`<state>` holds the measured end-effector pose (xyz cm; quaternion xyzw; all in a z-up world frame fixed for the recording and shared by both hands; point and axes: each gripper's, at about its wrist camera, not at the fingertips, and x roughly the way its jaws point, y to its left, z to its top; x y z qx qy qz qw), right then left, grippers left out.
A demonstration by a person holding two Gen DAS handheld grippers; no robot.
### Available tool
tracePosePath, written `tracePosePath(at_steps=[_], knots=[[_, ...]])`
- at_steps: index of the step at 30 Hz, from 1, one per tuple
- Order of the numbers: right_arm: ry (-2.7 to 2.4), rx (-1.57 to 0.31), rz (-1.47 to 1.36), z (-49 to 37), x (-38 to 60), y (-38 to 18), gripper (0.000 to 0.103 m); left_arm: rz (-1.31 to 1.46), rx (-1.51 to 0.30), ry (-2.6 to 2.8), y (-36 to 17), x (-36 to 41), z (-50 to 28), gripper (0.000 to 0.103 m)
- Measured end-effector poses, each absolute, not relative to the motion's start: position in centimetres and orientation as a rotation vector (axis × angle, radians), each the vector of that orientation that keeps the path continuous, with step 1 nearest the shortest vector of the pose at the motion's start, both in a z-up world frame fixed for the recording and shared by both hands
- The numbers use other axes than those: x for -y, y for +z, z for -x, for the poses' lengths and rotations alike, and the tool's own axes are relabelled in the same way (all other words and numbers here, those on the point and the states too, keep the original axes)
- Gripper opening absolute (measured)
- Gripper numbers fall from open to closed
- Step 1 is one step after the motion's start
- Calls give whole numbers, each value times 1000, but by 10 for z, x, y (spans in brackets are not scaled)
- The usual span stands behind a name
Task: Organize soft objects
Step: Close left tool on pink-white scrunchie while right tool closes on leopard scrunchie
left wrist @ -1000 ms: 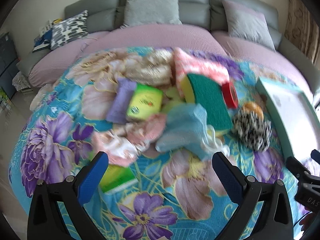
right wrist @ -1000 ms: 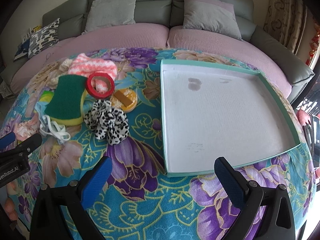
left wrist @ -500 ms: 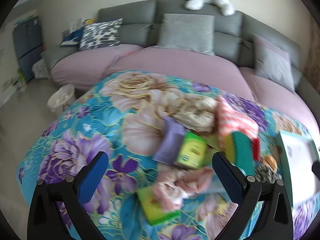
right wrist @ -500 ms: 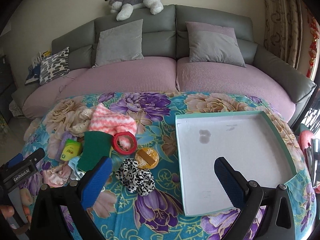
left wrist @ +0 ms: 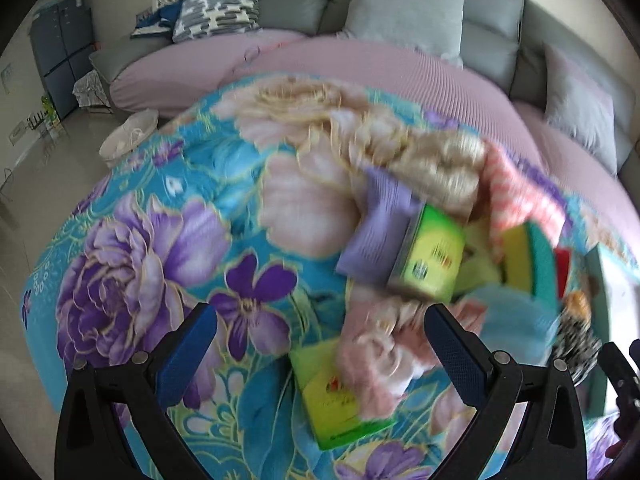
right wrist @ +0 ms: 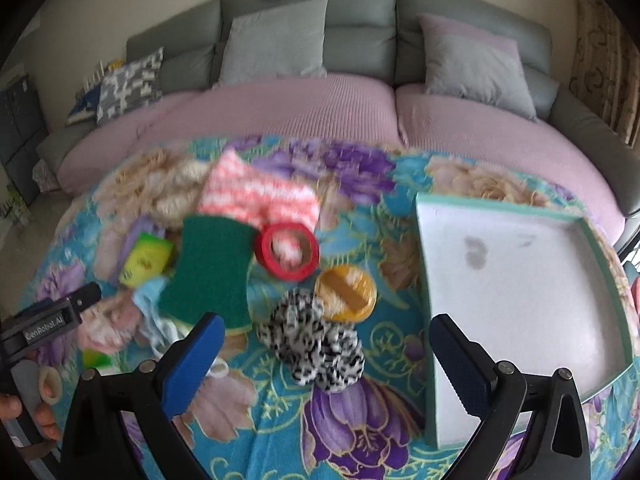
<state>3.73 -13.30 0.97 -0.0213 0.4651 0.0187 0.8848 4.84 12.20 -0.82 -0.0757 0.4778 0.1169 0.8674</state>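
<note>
A heap of soft things lies on the floral blanket: a pink-and-white knit cloth (right wrist: 256, 194), a green scouring sponge (right wrist: 208, 270), a black-and-white scrunchie (right wrist: 314, 340), a pale pink cloth (left wrist: 380, 354) and a lilac cloth (left wrist: 380, 228). Among them are green packets (left wrist: 430, 258), a red tape roll (right wrist: 286, 252) and an orange disc (right wrist: 346, 294). My left gripper (left wrist: 320, 354) is open above the pink cloth and a flat green packet (left wrist: 340, 396). My right gripper (right wrist: 326, 362) hangs open over the scrunchie. Neither holds anything.
A shallow white tray with a teal rim (right wrist: 500, 208) lies on the blanket at the right. Behind is a grey sofa with lilac seat covers (right wrist: 280, 116) and cushions. A person's hand (right wrist: 24, 408) holds the left gripper at the left edge.
Both cameras have swung and come closer to the heap. The left view now looks over its left part; the right gripper has dropped nearer the scrunchie. Nothing was picked up.
</note>
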Motion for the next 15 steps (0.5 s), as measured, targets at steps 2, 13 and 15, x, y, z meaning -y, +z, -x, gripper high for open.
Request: tracePosePath(at_steps=[2, 13, 15], knots=[[41, -981, 40, -36, 133, 5, 103, 142, -1011, 260, -13, -121, -47, 103], [11, -963, 70, -29, 139, 5, 103, 70, -998, 143, -11, -87, -42, 91], [7, -967, 67, -30, 141, 4, 103, 50, -999, 133, -11, -81, -43, 91]])
